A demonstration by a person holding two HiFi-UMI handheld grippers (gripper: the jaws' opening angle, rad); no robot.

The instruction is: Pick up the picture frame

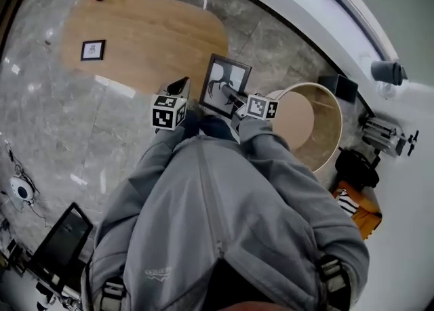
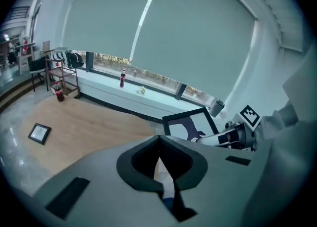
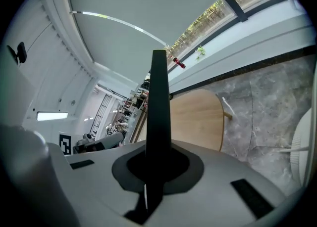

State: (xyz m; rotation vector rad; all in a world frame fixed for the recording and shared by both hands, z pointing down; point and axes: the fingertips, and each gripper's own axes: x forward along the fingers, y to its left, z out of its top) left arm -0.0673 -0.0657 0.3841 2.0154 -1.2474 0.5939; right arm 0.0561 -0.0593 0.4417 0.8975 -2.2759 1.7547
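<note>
The right gripper [image 1: 232,97] pinches the picture frame [image 1: 224,80] by its near edge, aloft before the person's chest, face tilted up, long axis running near-to-far, while the left gripper [image 1: 180,88], jaws pressed together, hovers just left.

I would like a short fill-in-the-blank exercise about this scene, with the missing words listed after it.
1. The right claw is ___ on the picture frame.
2. The left claw, its jaws together, holds ___.
3. A smaller frame lies on the ___ surface.

Missing words: shut; nothing; wooden.
</note>
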